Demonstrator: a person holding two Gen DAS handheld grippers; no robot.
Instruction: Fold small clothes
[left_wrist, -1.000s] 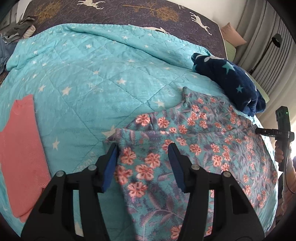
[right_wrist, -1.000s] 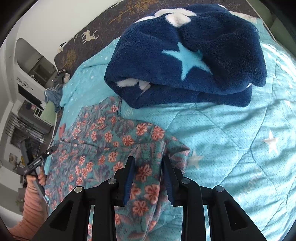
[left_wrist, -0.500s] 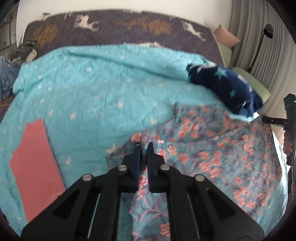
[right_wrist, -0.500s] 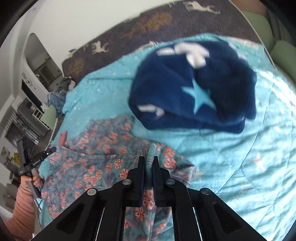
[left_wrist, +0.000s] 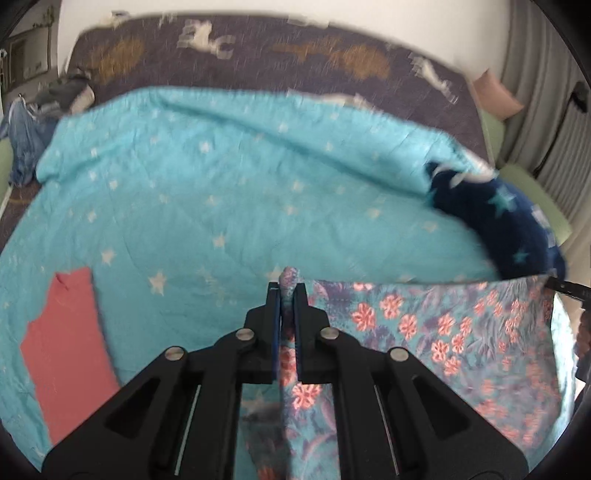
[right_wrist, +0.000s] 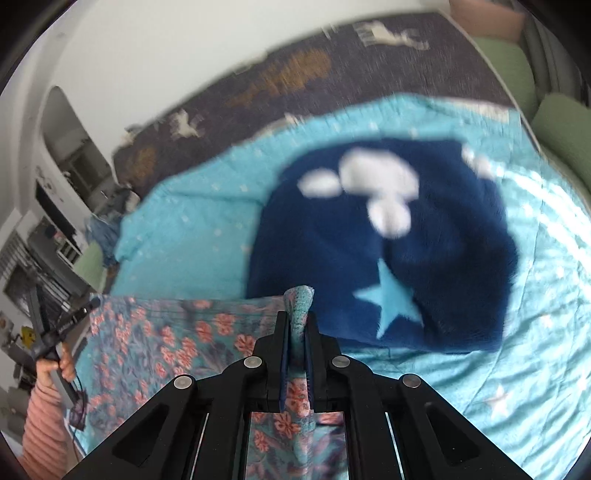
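We take the floral garment (left_wrist: 436, 332) as our landmark; it hangs lifted above the turquoise star quilt (left_wrist: 221, 192), its top edge stretched nearly straight between our two tools. Off to its left, flat on the quilt, lies the coral cloth (left_wrist: 62, 350), well apart and untouched. At the garment's left corner our left gripper (left_wrist: 287, 295) is clamped tight on a bunched tuft of fabric that pokes out past the jaws. At its right corner our right gripper (right_wrist: 298, 325) pinches a similar rolled tuft, jaws closed hard on it. Beyond that corner, on the quilt, sits the navy star blanket (right_wrist: 388, 251), near the garment's far edge.

We judge the main risk to be slip: each bite takes only a narrow twist of thin cloth, so a sharp pull apart could draw a corner free and drop that side. The hanging part could also drag across the navy blanket or fold unevenly if our hands travel at different heights.
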